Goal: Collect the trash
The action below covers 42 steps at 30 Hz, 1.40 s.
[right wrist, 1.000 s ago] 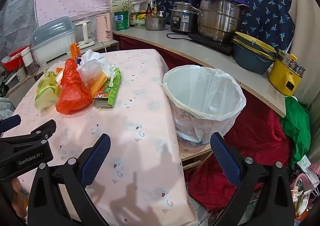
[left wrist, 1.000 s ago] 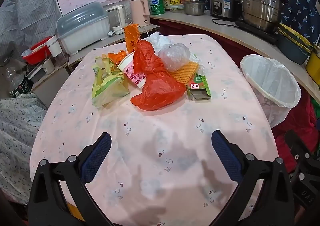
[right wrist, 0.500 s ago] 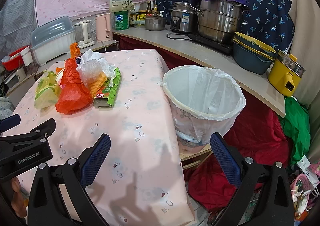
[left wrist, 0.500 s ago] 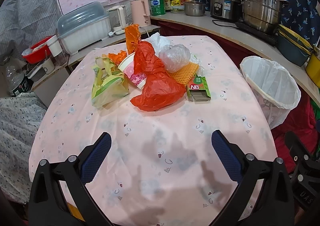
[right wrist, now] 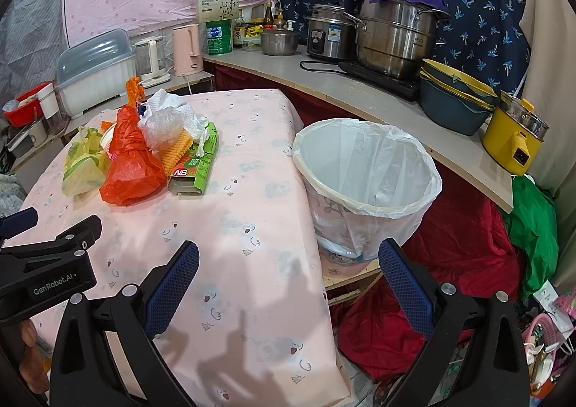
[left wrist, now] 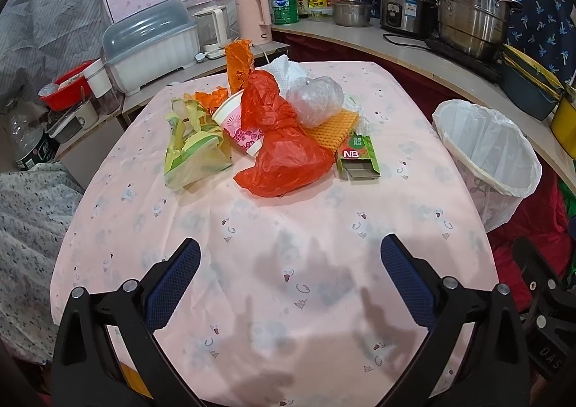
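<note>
A heap of trash lies on the pink tablecloth [left wrist: 288, 263]: a red plastic bag [left wrist: 284, 151], a yellow-green bag [left wrist: 190, 155], a paper cup [left wrist: 237, 126], a clear bag [left wrist: 316, 101], an orange wafer-like sheet [left wrist: 334, 129] and a green NB box [left wrist: 358, 158]. A bin lined with a white bag [right wrist: 363, 183] stands just off the table's right edge. My left gripper [left wrist: 289, 281] is open and empty over the near part of the table. My right gripper [right wrist: 288, 281] is also open and empty, above the table's right edge near the bin.
A counter [right wrist: 378, 101] curves behind the bin with steel pots [right wrist: 396, 39], stacked bowls [right wrist: 453, 97] and a yellow cooker [right wrist: 514, 144]. A dish box [left wrist: 151, 43] and kettles [left wrist: 252, 18] sit beyond the table. Red cloth [right wrist: 450, 263] lies below the bin.
Both views have shifted only slightly; the trash heap and bin stay where they were. Both grippers remain open.
</note>
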### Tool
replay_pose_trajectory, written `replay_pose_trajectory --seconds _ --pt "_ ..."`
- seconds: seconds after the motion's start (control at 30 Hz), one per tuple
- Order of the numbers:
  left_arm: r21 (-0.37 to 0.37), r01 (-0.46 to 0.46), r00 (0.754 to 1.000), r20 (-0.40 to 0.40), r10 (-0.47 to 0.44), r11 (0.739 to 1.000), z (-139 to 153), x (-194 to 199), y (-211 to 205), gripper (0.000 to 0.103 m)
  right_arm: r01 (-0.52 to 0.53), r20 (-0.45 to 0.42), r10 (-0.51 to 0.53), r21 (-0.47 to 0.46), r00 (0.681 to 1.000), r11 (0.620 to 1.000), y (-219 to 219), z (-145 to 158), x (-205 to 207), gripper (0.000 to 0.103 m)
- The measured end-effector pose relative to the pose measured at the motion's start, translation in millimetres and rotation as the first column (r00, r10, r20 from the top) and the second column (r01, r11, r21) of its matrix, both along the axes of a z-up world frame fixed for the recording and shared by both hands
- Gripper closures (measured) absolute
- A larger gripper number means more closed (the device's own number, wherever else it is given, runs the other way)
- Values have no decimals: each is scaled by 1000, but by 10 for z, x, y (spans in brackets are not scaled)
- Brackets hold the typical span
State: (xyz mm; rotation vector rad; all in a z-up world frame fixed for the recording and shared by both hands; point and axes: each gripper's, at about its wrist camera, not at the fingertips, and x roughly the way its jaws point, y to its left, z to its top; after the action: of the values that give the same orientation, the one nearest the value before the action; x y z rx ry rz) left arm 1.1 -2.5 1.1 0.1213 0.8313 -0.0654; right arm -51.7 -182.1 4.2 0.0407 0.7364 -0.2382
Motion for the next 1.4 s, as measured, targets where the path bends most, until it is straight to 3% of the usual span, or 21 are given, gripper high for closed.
replay_pose_trajectory --seconds 1.4 --pt "-6 32 999 4 -32 999 14 -36 -34 7 5 2 -5 -7 1000 1000 -60 52 -26 7"
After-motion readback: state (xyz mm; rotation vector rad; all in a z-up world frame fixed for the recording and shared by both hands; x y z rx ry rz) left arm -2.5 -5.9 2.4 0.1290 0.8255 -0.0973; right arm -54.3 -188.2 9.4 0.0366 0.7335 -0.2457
